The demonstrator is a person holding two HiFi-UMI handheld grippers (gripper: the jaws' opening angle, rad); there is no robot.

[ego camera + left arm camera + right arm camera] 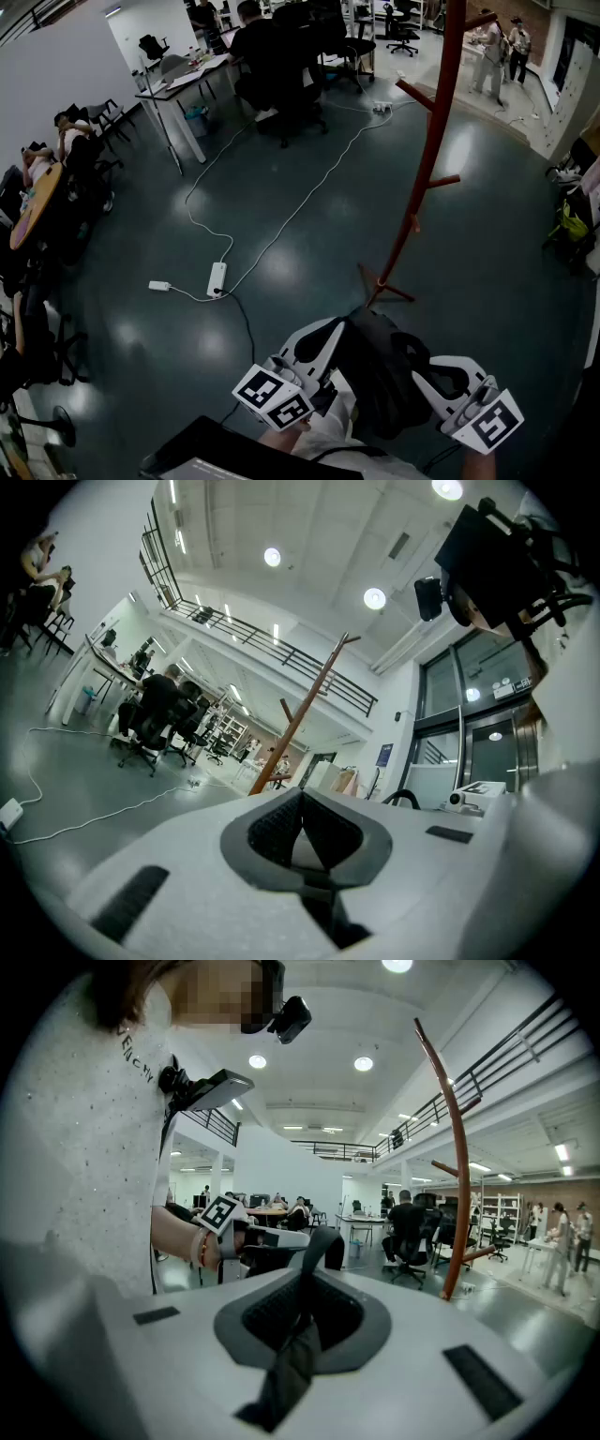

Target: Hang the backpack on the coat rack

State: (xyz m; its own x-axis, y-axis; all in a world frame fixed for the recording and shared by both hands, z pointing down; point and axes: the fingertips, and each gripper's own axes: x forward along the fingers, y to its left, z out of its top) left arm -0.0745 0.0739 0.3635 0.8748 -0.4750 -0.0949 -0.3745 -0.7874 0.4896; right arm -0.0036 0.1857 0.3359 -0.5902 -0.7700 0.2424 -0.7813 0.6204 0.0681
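Observation:
The red coat rack (427, 159) stands on the dark floor just ahead, its pegs bare. Below it, the black backpack (375, 361) hangs between my two grippers, close to my body. My right gripper (305, 1288) is shut on a dark backpack strap (291, 1372), which arches toward the left gripper (246, 1241). In the left gripper view the left gripper (302, 803) points up, its jaws together with nothing showing between the pads, and a black strap loop (408, 799) lies just past its tip. The rack (305, 710) leans across that view. Whether the left jaws clamp the backpack is hidden.
A white power strip (217, 278) and its cables trail over the floor left of the rack. People sit at a desk (187, 80) at the back and along the left wall. Others stand at far right (492, 52). Bags (567, 225) lie at the right edge.

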